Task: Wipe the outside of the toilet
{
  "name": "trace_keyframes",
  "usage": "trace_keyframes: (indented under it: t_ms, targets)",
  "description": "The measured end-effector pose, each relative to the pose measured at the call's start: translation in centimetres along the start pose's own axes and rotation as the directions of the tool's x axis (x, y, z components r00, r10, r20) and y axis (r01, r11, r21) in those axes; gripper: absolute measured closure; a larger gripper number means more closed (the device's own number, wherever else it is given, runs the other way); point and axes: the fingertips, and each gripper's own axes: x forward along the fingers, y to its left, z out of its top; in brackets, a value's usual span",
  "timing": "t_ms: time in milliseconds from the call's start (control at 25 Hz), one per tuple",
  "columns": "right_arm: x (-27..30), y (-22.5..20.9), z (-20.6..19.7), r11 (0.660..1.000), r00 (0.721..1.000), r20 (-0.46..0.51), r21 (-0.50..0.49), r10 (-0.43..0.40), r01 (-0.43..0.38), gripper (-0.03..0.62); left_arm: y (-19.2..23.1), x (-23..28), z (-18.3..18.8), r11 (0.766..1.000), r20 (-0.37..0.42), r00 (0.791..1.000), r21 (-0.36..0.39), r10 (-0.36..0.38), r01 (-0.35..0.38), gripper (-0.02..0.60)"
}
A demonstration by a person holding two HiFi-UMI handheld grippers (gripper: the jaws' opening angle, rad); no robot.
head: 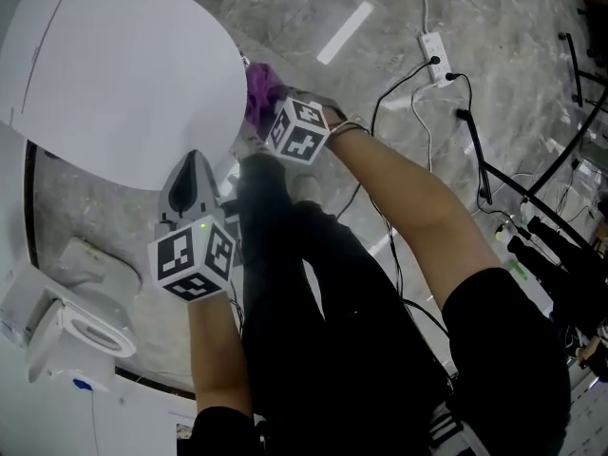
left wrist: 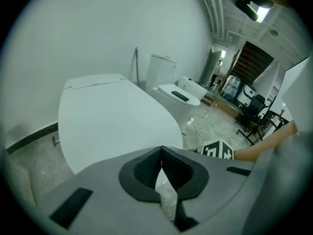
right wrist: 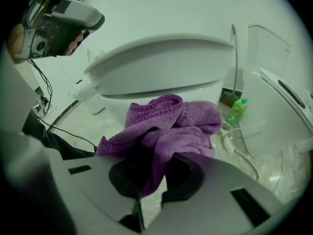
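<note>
The white toilet (head: 114, 74) fills the upper left of the head view, lid closed; its lid (left wrist: 110, 124) and bowl front (right wrist: 161, 80) show in the gripper views. My right gripper (head: 269, 120) is shut on a purple cloth (right wrist: 168, 124), held against the toilet's front edge where the purple cloth (head: 258, 93) bunches below the lid rim. My left gripper (head: 193, 180) hovers beside the toilet, jaws together with nothing between them, pointing at the lid (left wrist: 161, 161).
A green bottle (right wrist: 236, 110) stands on the floor beside the bowl. Black cables (head: 418, 93) and a white power strip (head: 432, 47) lie on the marble floor to the right. A second white toilet (head: 71, 326) sits lower left. The person's legs (head: 313, 293) stand close in front.
</note>
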Motion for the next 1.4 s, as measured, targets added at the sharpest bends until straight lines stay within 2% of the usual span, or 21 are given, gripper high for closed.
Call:
trace_keyframes:
  t_ms: [200, 560, 720, 880, 1120, 1400]
  targets:
    - [0.6, 4.2, -0.2, 0.994, 0.998, -0.050, -0.105, 0.039, -0.044, 0.548, 0.9, -3.9, -4.0, 0.997, 0.005, 0.999, -0.062, 0.041, -0.040, 0.574]
    - [2.1, 9.2, 1.0, 0.986, 0.991, -0.114, -0.139, 0.074, -0.090, 0.548, 4.4, -9.7, -9.3, 0.975, -0.026, 0.992, -0.184, 0.126, -0.128, 0.574]
    - [2.9, 10.3, 1.6, 0.995, 0.990, -0.143, -0.095, 0.017, -0.031, 0.548, 6.5, -12.5, -11.2, 0.956, -0.033, 0.985, -0.240, 0.168, -0.171, 0.574]
    - [3.5, 12.2, 3.2, 0.991, 0.992, -0.120, -0.133, -0.045, 0.028, 0.548, 9.4, -15.1, -13.5, 0.936, -0.028, 0.980, -0.289, 0.199, -0.198, 0.574]
    - [5.4, 15.6, 6.4, 0.992, 0.994, -0.097, -0.119, -0.054, 0.042, 0.548, 13.9, -17.3, -15.4, 0.920, -0.016, 0.975, -0.328, 0.222, -0.215, 0.574]
    - [8.0, 19.1, 10.4, 0.981, 0.994, -0.098, -0.193, -0.037, 0.017, 0.548, 19.0, -17.3, -16.0, 0.904, 0.004, 0.977, -0.380, 0.213, -0.196, 0.574]
